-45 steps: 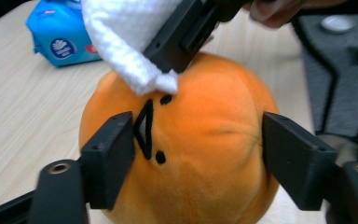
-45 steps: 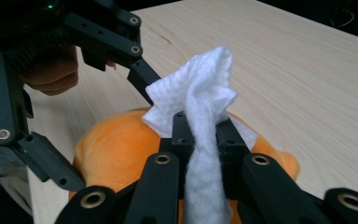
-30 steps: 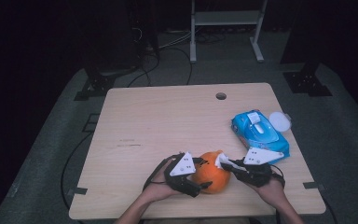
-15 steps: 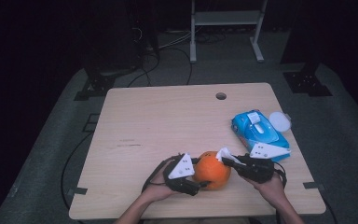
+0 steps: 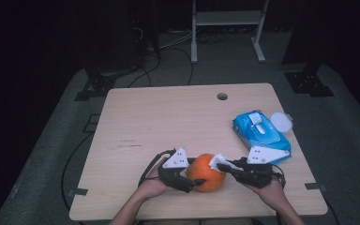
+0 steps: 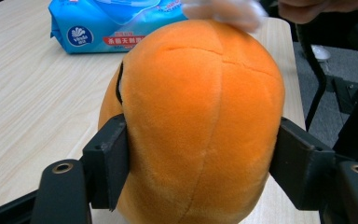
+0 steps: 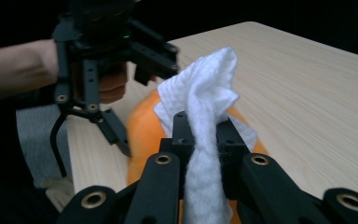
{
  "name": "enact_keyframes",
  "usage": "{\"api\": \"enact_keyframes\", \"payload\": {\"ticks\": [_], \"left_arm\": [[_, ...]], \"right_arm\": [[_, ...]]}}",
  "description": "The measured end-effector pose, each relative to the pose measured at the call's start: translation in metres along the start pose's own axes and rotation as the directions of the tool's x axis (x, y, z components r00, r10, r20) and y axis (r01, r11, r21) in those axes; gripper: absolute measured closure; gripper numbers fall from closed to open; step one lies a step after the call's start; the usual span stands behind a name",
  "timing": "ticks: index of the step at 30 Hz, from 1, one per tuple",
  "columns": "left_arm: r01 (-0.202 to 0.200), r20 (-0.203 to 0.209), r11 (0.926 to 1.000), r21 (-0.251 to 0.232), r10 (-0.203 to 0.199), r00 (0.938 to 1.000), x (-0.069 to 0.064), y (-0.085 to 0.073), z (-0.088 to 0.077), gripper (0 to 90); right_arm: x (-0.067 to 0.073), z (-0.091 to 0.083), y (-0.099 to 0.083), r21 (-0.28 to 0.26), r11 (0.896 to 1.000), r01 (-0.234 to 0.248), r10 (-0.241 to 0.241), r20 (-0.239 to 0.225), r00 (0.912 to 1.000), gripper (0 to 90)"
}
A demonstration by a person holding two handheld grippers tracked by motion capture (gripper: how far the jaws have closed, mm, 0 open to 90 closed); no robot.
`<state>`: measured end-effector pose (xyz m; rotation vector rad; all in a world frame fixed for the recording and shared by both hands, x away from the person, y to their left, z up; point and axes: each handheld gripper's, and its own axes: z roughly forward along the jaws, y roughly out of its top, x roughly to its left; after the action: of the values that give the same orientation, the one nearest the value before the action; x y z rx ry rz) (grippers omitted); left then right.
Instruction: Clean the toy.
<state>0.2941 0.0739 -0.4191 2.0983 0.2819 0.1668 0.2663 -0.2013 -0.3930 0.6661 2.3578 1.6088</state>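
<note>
An orange plush ball [image 5: 206, 172] sits near the table's front edge. My left gripper [image 5: 193, 177] holds it from the left. In the left gripper view the jaws [image 6: 203, 163] press into both flanks of the plush [image 6: 200, 93], having just closed onto it. My right gripper [image 5: 221, 165] comes in from the right, shut on a crumpled white wipe [image 5: 218, 161]. In the right gripper view the wipe [image 7: 200, 88] stands up from between the jaws [image 7: 204, 135], right over the plush [image 7: 142, 126]. The wipe [image 6: 223, 9] rests at the top of the plush.
A blue pack of wet wipes [image 5: 261, 132] lies at the right of the wooden table [image 5: 168, 122], with a round white lid [image 5: 281, 123] beside it. A cable hole [image 5: 222, 96] sits near the far edge. A white-legged frame [image 5: 225, 18] stands on the floor beyond.
The left jaws have drawn in against the sides of the orange plush. The right gripper with the wipe has stayed by the top of the plush, barely shifting.
</note>
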Motion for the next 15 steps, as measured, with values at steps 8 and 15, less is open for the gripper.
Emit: {"api": "enact_keyframes", "payload": {"ticks": [8, 15], "left_arm": [[0.014, -0.001, 0.9996, -0.025, -0.014, 0.9999, -0.002, -0.004, 0.008, 21.4], [0.007, -0.018, 0.9993, -0.038, -0.008, 0.9998, -0.006, -0.004, 0.019, 19.7]], "right_arm": [[-0.019, 0.002, -0.016, 0.073, 0.997, -0.031, 0.022, 0.119, 0.9926, 80.7], [-0.003, 0.004, -0.003, 0.02, 1.0, 0.016, -0.017, 0.073, 0.9972, 80.7]]}}
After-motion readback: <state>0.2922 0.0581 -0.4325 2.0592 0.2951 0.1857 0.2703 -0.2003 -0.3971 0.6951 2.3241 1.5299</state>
